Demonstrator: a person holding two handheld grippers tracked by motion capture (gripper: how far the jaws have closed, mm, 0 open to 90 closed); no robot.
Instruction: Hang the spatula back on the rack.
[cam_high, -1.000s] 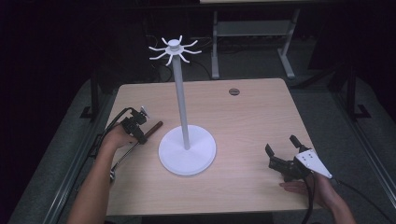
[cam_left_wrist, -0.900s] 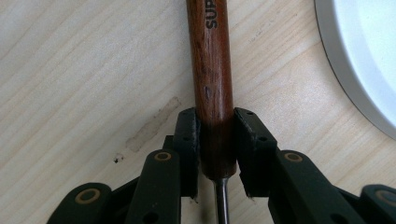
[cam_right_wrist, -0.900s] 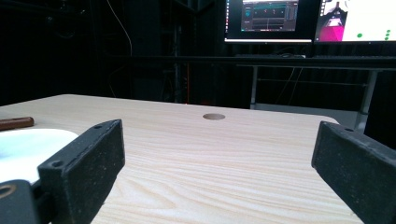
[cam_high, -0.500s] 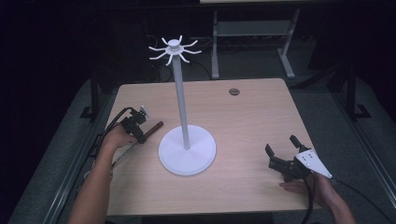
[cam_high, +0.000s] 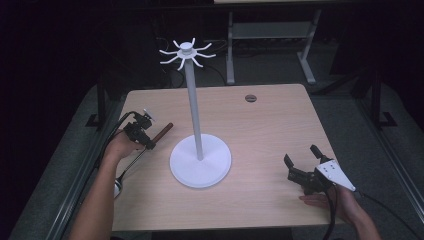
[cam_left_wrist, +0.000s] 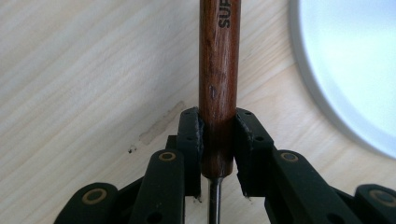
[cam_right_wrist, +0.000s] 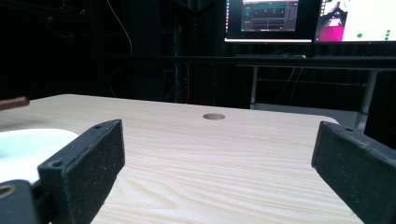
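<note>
Since the earlier frames nothing visibly shifts. Left gripper clamps the wooden handle of a utensil lying on the table beside the white stand; lifting and hanging remain. Right gripper rests agape, empty.

Tabletop: I see it evenly lit from above.
Surroundings: dark.
Shadows: soft.
Left gripper view: sharp.
Monitors: glaring.
Near jaws: slightly blurred.
</note>
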